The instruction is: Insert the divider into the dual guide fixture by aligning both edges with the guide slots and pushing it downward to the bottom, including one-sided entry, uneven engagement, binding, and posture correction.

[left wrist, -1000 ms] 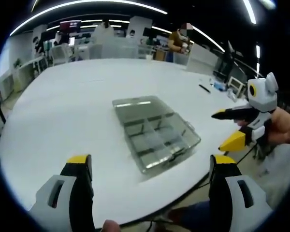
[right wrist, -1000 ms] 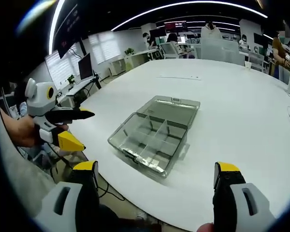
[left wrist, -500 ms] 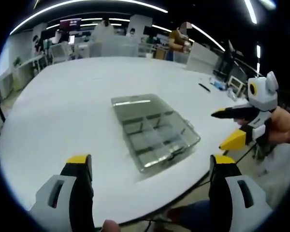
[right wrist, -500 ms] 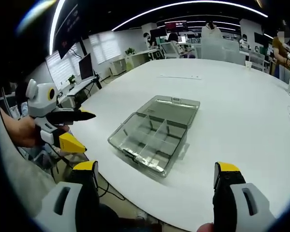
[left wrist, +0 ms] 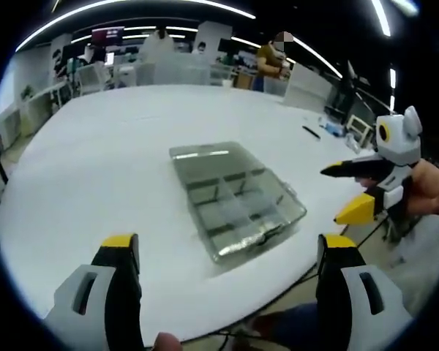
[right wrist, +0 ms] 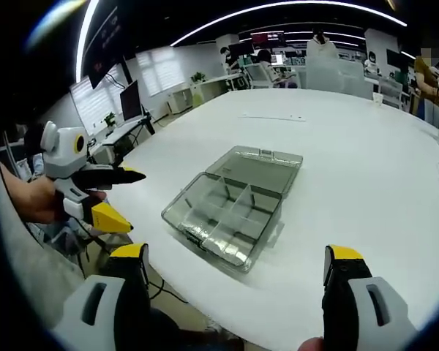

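Clear plastic compartment box [left wrist: 236, 199] lying flat near the front edge of the round white worktop [left wrist: 95, 168], lid swung open and resting flat behind the tray; also seen in the right gripper view [right wrist: 230, 206]. Tray split by thin clear dividers [right wrist: 238, 207] into several cells, standing upright in their slots; seating depth cannot be told. Left hand-held gripper [left wrist: 230, 252] poised above the worktop edge, short of the box, 2 yellow-tipped jaws spread wide, holding nothing; seen from the other camera [right wrist: 115, 197] off the worktop's edge, held in a hand [right wrist: 36, 199]. Right hand-held gripper [right wrist: 236, 262] likewise spread wide and empty, apart from the box; seen from the left camera [left wrist: 347, 191] beside the worktop. No legible writing or brand on box or grippers. Black pen [left wrist: 310, 133] lying farther back on the worktop.
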Motion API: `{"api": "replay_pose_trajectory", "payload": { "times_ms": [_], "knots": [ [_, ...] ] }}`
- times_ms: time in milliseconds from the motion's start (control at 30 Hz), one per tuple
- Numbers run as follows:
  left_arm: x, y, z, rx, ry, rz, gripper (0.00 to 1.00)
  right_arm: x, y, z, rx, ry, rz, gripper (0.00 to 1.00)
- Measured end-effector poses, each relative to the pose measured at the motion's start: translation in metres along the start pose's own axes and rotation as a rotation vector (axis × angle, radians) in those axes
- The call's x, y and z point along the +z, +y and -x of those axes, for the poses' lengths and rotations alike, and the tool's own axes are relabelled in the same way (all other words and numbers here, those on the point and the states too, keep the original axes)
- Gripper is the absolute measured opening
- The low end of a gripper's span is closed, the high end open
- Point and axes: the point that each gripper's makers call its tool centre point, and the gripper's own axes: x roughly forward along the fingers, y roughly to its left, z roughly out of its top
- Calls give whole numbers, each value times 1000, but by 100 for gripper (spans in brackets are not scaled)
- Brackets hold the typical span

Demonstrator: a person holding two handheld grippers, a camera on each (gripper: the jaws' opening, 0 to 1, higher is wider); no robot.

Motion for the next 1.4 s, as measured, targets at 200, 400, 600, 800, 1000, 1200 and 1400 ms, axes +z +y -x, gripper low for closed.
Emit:
{"api": "replay_pose_trajectory", "payload": {
  "times_ms": [200, 400, 600, 800, 1000, 1200, 1400],
  "knots": [
    [-1, 1, -1, -3, 6, -1, 99, -2, 1, -3, 3, 3, -6, 98],
    [-2, 2, -1, -6, 8, 2, 99, -3, 3, -4, 5, 8, -5, 98],
    [-2, 3, -1, -6, 6, -1, 99, -5, 3, -4, 1, 11, -6, 98],
    [-1, 3, -1, -9, 5, -4, 99, -4, 5, -5, 1, 8, -10, 98],
    [-4, 3, -1, -10, 11, -5, 99, -5, 6, -5, 1, 8, -10, 98],
    [-5, 3, 1, -10, 10, 0, 99, -7, 5, -4, -4, 11, -12, 98],
    [-4, 0, 0, -13, 8, -2, 99, -7, 5, -2, -3, 8, -12, 98]
  ]
}}
